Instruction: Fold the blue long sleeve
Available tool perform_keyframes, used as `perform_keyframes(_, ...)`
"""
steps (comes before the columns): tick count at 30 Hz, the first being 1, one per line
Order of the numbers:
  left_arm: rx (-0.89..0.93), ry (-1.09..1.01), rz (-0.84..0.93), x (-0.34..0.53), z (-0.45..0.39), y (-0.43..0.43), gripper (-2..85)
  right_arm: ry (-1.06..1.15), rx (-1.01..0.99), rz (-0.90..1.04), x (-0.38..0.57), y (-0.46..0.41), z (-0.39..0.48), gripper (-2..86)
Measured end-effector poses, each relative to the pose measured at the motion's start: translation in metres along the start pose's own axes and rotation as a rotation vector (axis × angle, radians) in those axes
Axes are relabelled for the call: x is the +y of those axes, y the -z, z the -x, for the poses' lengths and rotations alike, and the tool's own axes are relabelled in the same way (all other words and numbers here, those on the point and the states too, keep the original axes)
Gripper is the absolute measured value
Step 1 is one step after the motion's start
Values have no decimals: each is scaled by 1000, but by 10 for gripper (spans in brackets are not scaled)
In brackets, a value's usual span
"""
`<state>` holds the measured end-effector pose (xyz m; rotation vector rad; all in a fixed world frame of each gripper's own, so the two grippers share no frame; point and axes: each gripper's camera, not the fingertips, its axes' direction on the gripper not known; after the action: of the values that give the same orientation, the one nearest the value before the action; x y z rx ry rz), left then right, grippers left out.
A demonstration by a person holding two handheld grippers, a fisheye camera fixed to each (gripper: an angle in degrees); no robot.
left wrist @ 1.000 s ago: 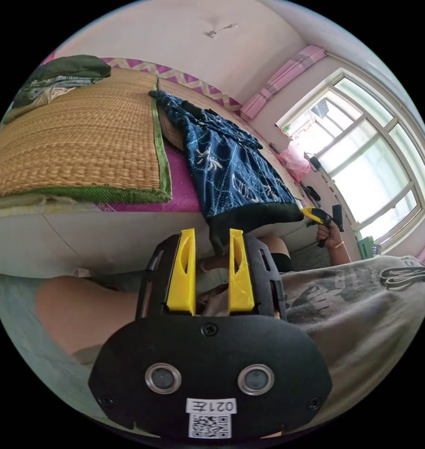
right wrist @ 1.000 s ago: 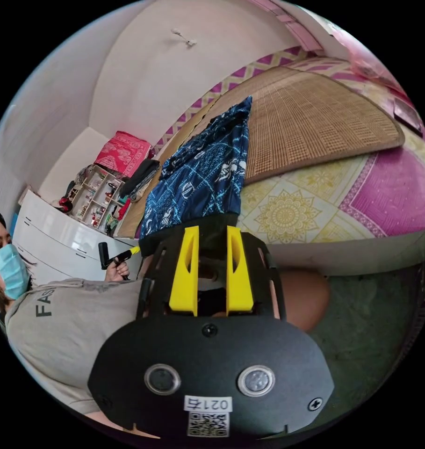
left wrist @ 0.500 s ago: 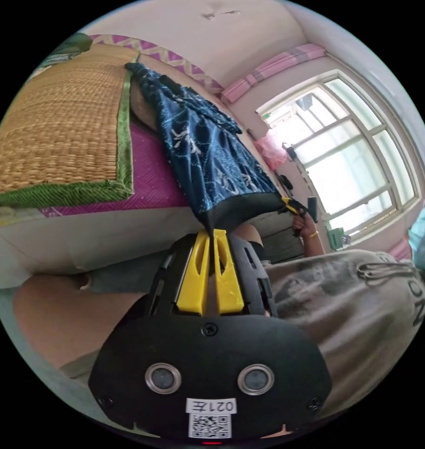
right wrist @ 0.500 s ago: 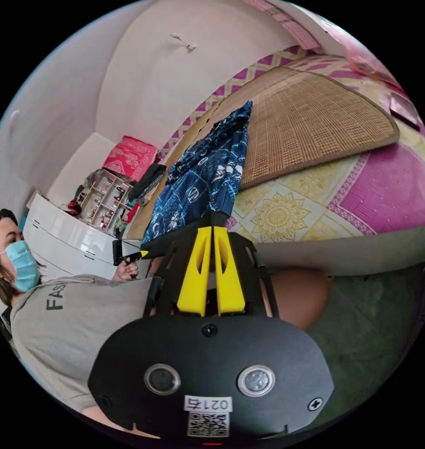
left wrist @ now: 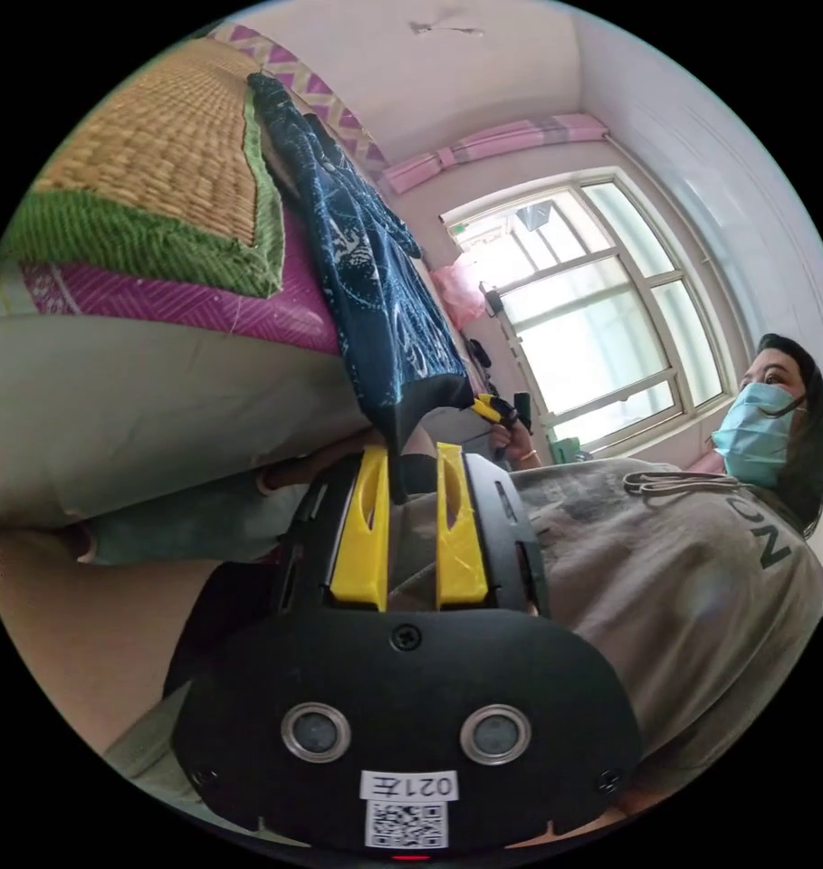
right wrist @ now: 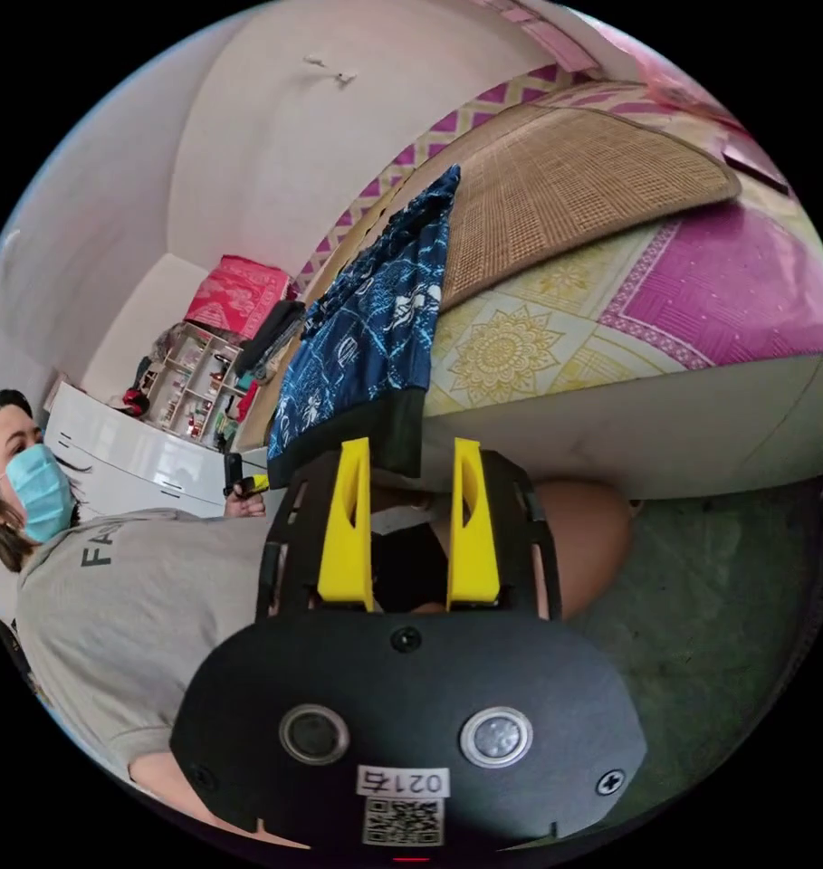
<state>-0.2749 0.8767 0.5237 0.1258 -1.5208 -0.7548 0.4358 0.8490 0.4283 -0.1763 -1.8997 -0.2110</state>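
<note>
The blue patterned long sleeve (left wrist: 366,272) lies stretched along the bed, and its black hem (left wrist: 425,398) hangs over the bed's edge. In the left gripper view, my left gripper (left wrist: 408,450) is open, and a corner of the hem dangles between its yellow jaws close to one of them. My right gripper (left wrist: 492,410) shows small at the hem's other corner. In the right gripper view, the garment (right wrist: 375,335) runs away across the bed. My right gripper (right wrist: 410,444) stands open there with the hem's corner (right wrist: 395,439) between its tips. The left gripper (right wrist: 248,484) appears small beside the hem.
A woven straw mat (right wrist: 565,172) covers much of the bed, over a pink and yellow patterned sheet (right wrist: 701,281). A person in a grey shirt (left wrist: 683,579) stands close to the bed edge. A window (left wrist: 601,299), a white cabinet (right wrist: 112,453) and green floor (right wrist: 719,588) surround it.
Both grippers were shut on the hem's corners half a second ago and have opened since. Both cameras have dropped and rolled towards the bed's edge.
</note>
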Motion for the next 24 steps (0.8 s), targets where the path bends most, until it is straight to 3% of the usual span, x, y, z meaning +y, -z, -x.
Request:
perform_keyframes(3,-36,-9,0,-8,15,-11,88,24,-26,29,-11,-28,9,90)
perform_keyframes(7,-81,52,27,-16,52,-35,3,35,47,61,-17,-58,9,16)
perform_keyframes(11,23,39,34,-13,61,-23,-8,59,-199,-2,-17,-34,0,7)
perform_keyframes(15,87,-74,-44,-40,25,21,-9,153,-270,-17,-48,-18,23,5)
perform_keyframes(20,11,-181,-111,-121,-7,65,-10,278,-360,-52,-166,-21,56,5)
perform_keyframes(24,25,-146,-153,-227,22,90,-10,283,-399,-41,-282,-56,50,5)
